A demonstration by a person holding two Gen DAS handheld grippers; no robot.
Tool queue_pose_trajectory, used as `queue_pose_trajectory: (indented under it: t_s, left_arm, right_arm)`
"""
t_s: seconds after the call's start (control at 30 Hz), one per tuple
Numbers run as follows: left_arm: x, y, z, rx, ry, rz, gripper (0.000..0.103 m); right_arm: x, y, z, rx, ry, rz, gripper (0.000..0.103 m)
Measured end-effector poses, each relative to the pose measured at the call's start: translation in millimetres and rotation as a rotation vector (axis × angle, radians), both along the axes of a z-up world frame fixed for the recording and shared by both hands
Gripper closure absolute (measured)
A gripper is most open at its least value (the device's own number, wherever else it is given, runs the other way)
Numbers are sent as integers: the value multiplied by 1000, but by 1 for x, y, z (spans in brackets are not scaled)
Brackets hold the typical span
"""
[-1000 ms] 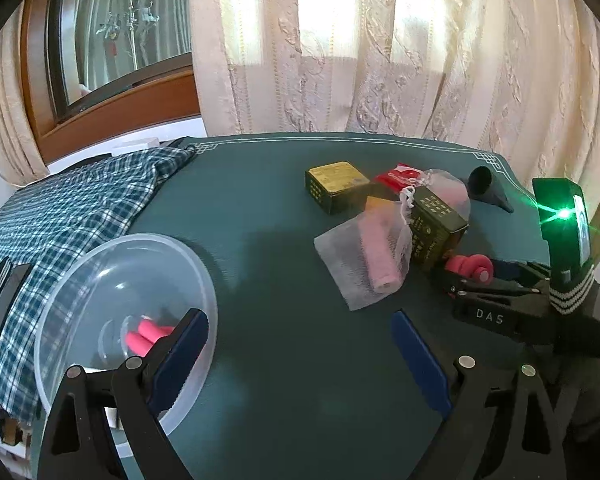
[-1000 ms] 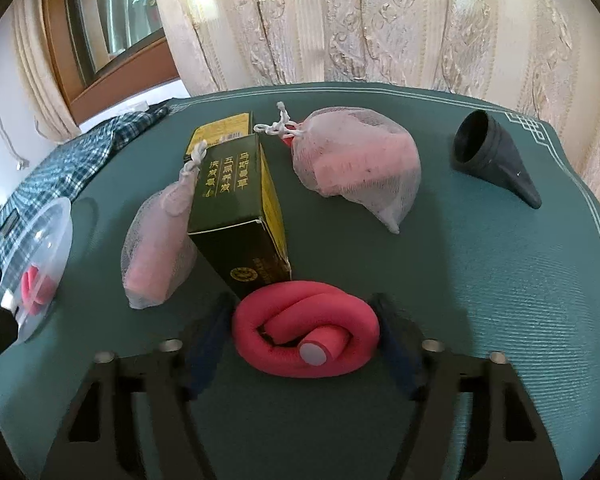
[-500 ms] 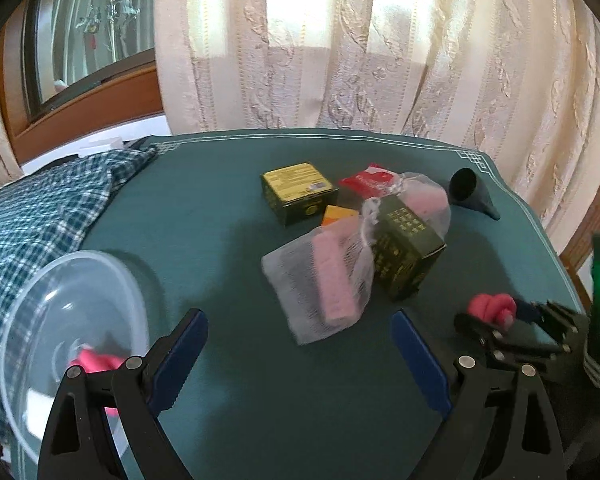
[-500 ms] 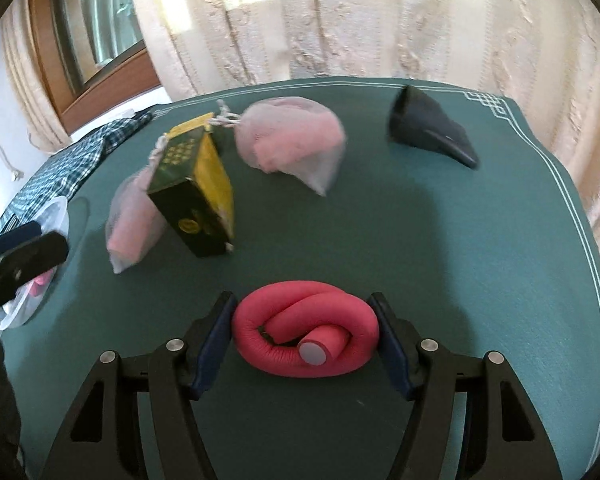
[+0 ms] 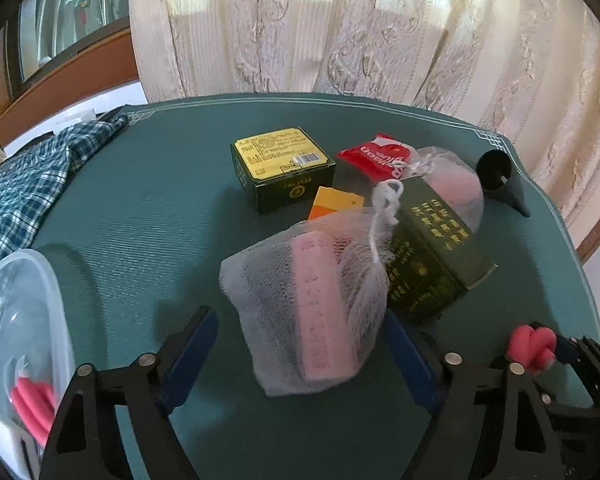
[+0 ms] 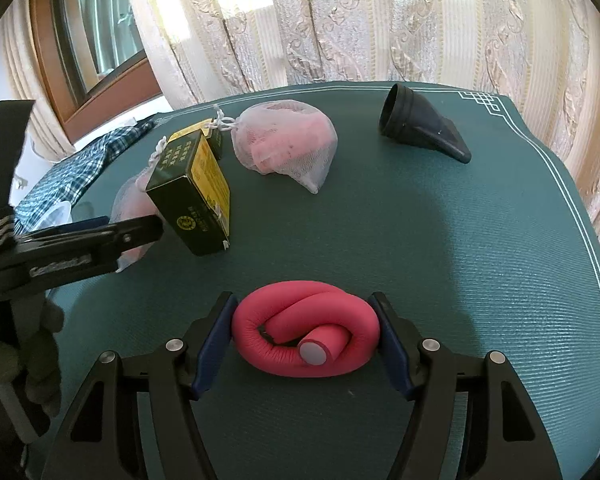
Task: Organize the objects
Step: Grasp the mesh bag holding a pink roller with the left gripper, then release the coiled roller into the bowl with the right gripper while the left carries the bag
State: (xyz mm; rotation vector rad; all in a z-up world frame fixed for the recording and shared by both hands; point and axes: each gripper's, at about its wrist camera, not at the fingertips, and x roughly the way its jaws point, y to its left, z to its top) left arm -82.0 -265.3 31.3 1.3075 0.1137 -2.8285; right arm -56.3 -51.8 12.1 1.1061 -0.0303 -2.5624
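Note:
A white mesh bag (image 5: 312,304) with a pink bar inside lies on the green table mat (image 5: 148,240). My left gripper (image 5: 300,356) is open, with a blue-padded finger on each side of the bag's near end. My right gripper (image 6: 306,340) is shut on a red coiled foam roller (image 6: 306,336) and holds it over the mat's front part. In the left wrist view the right gripper (image 5: 560,356) and the roller (image 5: 530,346) show at the lower right. A clear plastic bowl (image 5: 20,320) at the left edge holds another red roller (image 5: 32,404).
Behind the bag stand a dark green box (image 5: 432,248), a yellow-topped tin (image 5: 282,168), a red packet (image 5: 376,156), an orange card (image 5: 334,204), a second mesh bag (image 6: 288,144) and a black funnel (image 6: 420,124). A checked cloth (image 5: 20,184) covers the left. Curtains hang behind.
My left gripper has swung right from the bowl and forward, so the mesh bag now sits between its fingers. My right gripper has drawn back from the green box with the red roller.

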Motion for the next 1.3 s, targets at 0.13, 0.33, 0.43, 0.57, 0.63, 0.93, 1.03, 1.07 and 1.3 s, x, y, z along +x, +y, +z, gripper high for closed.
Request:
queue_pose_trajectory:
  t_s: [0.13,0.33,0.43,0.57,0.63,0.93,1.03,1.07,1.3]
  left_arm:
    - [-5,0,-5,-4,-10,0,33]
    - [-6,-1,-5,-6,-9,2,52]
    - [-3,-1,-3,-1,-3,-2,64]
    - [5,1,2,5,9,-8,71]
    - [10,2,5,5,18,-11,71]
    - [36,-2,25,19,70,-7,72]
    - [44,-4,32,23,89,-6,72]
    - [47,-5,35,24,95,-4,72]
    - [66,-18,47,27,135,18,72]
  right_arm:
    - [0,1,0,-9,0,0,35]
    - [0,1,0,-7,1,0,34]
    - [0,1,0,-7,1,0,34]
    - [-1,1,2,-3,2,-1,34]
    - [-1,1,2,-3,2,-1,34]
    - [-1,0,1,16,5,-1,35]
    - [-1,-2,1,23,6,-2,35]
    - [-1,-2,1,25,7,-2,35]
    - [-1,-4,0,47,12,-6,35]
